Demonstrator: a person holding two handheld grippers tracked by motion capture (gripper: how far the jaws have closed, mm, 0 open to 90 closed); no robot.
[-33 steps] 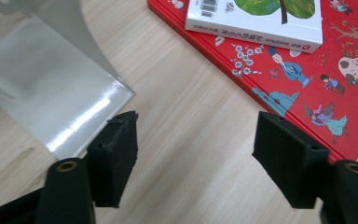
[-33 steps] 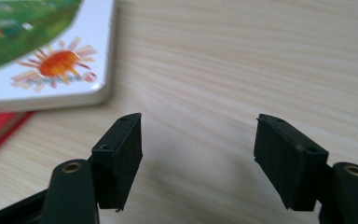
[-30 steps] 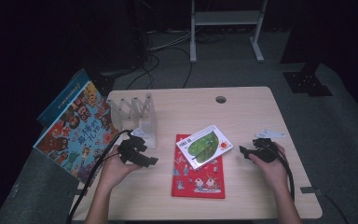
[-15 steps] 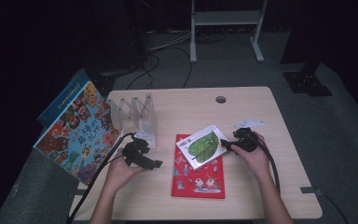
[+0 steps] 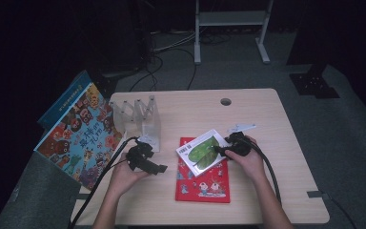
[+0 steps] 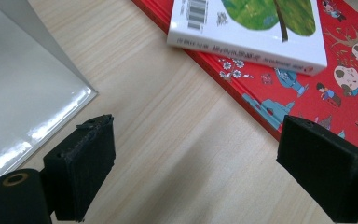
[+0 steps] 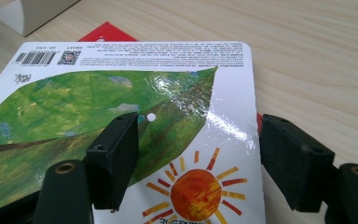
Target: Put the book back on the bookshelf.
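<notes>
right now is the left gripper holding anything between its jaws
No, the left gripper stands open over the bare table, with nothing between its jaws.

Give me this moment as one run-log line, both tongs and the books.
left tongs: open, empty, over bare table | right tongs: open, straddling edge of leaf book | leaf book: lying on red book | grasp: not yet made

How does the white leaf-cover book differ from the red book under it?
The white leaf-cover book is smaller, thick, and lies skewed on top; the red book is larger, thin, and flat on the table. The right hand-held gripper reaches over the white book, not the red one. Both lie face-up, illustrated.
</notes>
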